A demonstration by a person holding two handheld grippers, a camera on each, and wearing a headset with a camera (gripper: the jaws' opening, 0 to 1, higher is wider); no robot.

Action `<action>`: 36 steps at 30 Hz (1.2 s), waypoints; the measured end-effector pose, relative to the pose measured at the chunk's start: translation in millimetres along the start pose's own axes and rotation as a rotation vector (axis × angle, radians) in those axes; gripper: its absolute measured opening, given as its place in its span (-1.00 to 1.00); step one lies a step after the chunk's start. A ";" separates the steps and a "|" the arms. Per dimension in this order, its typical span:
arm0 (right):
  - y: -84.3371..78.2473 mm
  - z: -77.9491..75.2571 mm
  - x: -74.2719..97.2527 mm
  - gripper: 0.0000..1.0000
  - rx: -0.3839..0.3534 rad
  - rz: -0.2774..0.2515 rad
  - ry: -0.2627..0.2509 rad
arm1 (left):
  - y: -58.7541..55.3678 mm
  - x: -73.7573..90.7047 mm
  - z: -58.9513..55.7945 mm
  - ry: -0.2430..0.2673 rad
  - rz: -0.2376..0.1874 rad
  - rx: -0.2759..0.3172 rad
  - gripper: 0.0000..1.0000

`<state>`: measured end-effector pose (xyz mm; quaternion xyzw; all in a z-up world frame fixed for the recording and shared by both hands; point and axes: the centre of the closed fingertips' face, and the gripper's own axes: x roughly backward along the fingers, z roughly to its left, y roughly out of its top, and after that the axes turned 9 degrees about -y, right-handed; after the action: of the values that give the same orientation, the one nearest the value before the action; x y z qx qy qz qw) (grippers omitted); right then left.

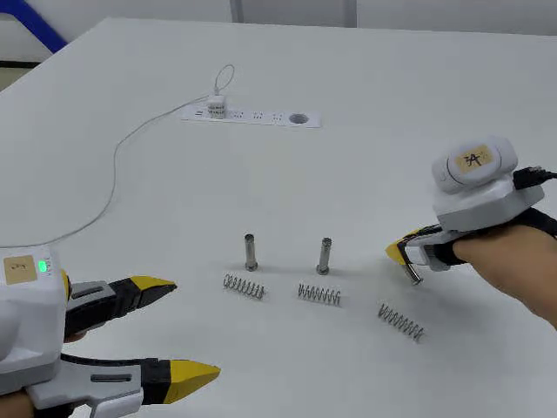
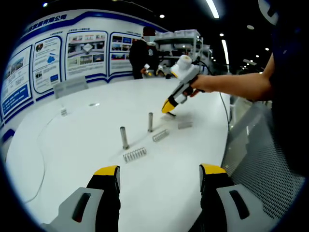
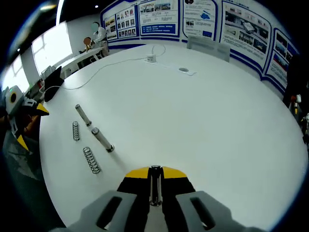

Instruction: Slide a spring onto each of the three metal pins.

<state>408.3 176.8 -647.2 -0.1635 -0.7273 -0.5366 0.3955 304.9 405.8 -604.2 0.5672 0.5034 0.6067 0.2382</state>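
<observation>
Two metal pins stand upright on the white table, one on the left (image 1: 251,252) and one on the right (image 1: 324,256). Three springs lie flat just in front of them: left (image 1: 244,286), middle (image 1: 319,294) and right (image 1: 401,321). My right gripper (image 1: 406,253) is shut on a third metal pin (image 1: 414,273), which hangs tilted just above the table behind the right spring. The right gripper view has that pin (image 3: 154,189) clamped between the yellow tips (image 3: 154,173). My left gripper (image 1: 184,331) is open with nothing in it, low at the near left, and faces the pins (image 2: 124,137) and springs (image 2: 134,154).
A white power strip (image 1: 252,115) with a plug (image 1: 216,108) lies at the back of the table. Its thin cable (image 1: 113,174) runs off to the left. A person (image 2: 140,50) stands beyond the far edge of the table, in front of wall posters.
</observation>
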 end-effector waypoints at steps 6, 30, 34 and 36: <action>-1.4 1.2 8.6 -0.83 0.006 -0.019 -0.006 | -0.2 -0.5 -1.6 -0.004 0.008 -0.010 0.36; 2.7 -4.4 19.6 -0.82 -0.012 -0.073 -0.016 | 0.6 -0.6 -1.2 -0.001 0.010 -0.019 0.35; 2.7 -6.2 19.1 -0.82 -0.018 -0.076 -0.017 | 0.2 -0.9 -1.4 -0.002 0.012 -0.019 0.35; 2.4 -7.0 19.0 -0.82 -0.025 -0.077 -0.016 | 0.1 -0.9 -1.7 -0.003 0.013 -0.019 0.35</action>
<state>400.6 167.8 -630.6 -0.1446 -0.7295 -0.5589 0.3667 303.6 404.4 -604.3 0.5691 0.4934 0.6123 0.2404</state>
